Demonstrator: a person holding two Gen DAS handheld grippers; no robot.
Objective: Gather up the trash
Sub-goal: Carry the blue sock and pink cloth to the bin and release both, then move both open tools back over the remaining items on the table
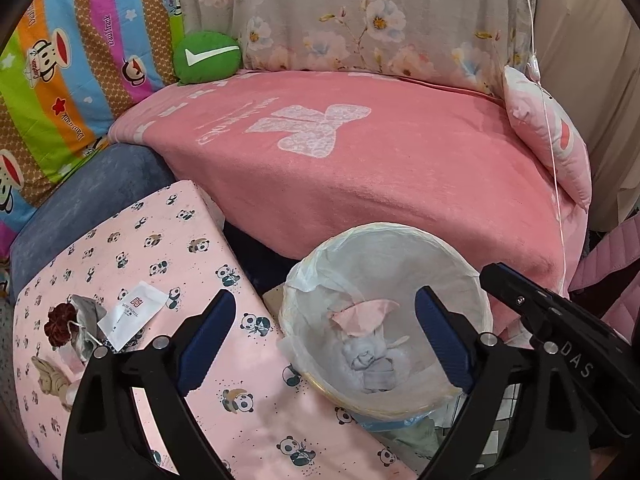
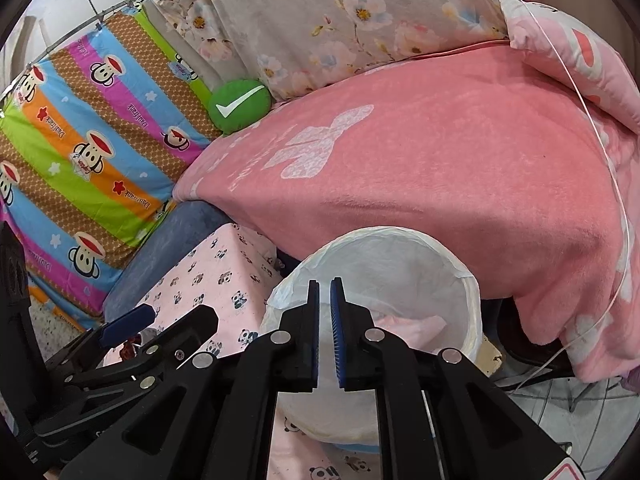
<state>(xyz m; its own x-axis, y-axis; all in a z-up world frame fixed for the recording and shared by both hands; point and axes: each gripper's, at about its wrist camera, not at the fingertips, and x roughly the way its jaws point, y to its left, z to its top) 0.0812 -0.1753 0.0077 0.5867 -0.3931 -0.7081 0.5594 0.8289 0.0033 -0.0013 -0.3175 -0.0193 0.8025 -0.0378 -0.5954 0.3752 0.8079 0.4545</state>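
Left gripper (image 1: pixel 325 340): jaws spread wide, nothing between them, the 2 blue pads (image 1: pixel 210 336) straddling the near rim of the waste bin (image 1: pixel 472 280). In its own view the gripper frames the bin opening from above without touching it.

Right gripper (image 2: pixel 325 334): jaws nearly closed, a narrow slit left between the 2 ribbed blue pads (image 2: pixel 338 336); nothing visible is pinched in the slit. It hangs over the bin (image 2: pixel 460 280), whose lower half is hidden behind the black finger frames.

Bin: round, lined with a white bag, standing just beside the panda-print surface (image 1: pixel 192 240) and in front of the pink blanket (image 1: pixel 400 168). Inside lie a crumpled pink paper (image 1: pixel 364 314) and, below it, grey-white tissue wads (image 1: pixel 368 364); in the right view only a pink edge (image 2: pixel 424 326) shows past the fingers.

Trash on the panda-print surface, to the left of the left gripper: a white sachet (image 1: pixel 130 314) with red printing, a dark red crumpled item (image 1: pixel 60 322) on grey wrapping, and a beige crumpled piece (image 1: pixel 52 378) partly cut off by the finger frame. What the red item is cannot be made out.

Farther back: a green cushion with a white tick (image 1: pixel 208 58), a striped cartoon-monkey cloth (image 1: pixel 72 72), a floral cloth (image 1: pixel 360 12), and a pink pillow (image 1: pixel 548 132) at the blanket's right edge.
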